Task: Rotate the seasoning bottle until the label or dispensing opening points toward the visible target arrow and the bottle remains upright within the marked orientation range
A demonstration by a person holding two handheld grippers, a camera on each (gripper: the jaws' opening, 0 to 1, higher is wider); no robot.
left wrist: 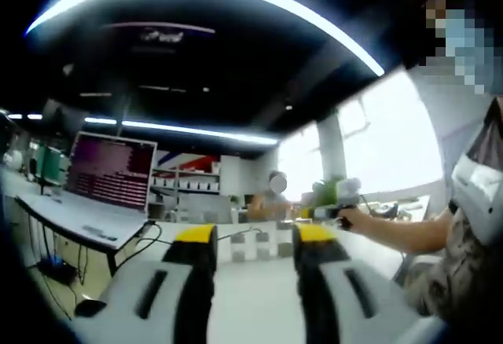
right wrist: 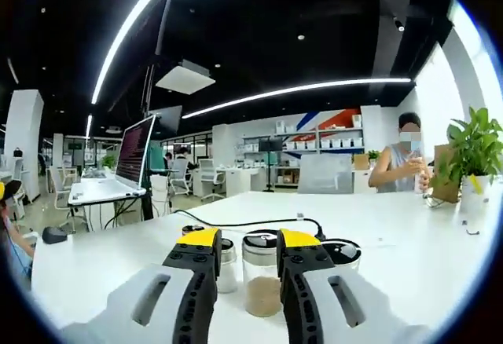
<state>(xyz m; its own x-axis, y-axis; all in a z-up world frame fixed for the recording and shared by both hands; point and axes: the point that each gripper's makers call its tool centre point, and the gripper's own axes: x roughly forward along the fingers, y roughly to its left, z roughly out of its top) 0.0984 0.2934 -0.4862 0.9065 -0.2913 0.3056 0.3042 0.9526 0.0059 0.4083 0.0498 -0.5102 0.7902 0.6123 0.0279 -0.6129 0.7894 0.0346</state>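
Clear glass seasoning bottle [right wrist: 262,277] with tan powder stands upright on the white surface [right wrist: 409,242], between the released right claw [right wrist: 247,251] jaws, untouched. Left claw [left wrist: 255,243] hovers released above the surface, jaws apart.

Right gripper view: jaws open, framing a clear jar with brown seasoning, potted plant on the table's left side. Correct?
One error: the potted plant stands at the right side of the white table, per the right gripper view. The right gripper is open, framing the clear seasoning jar.
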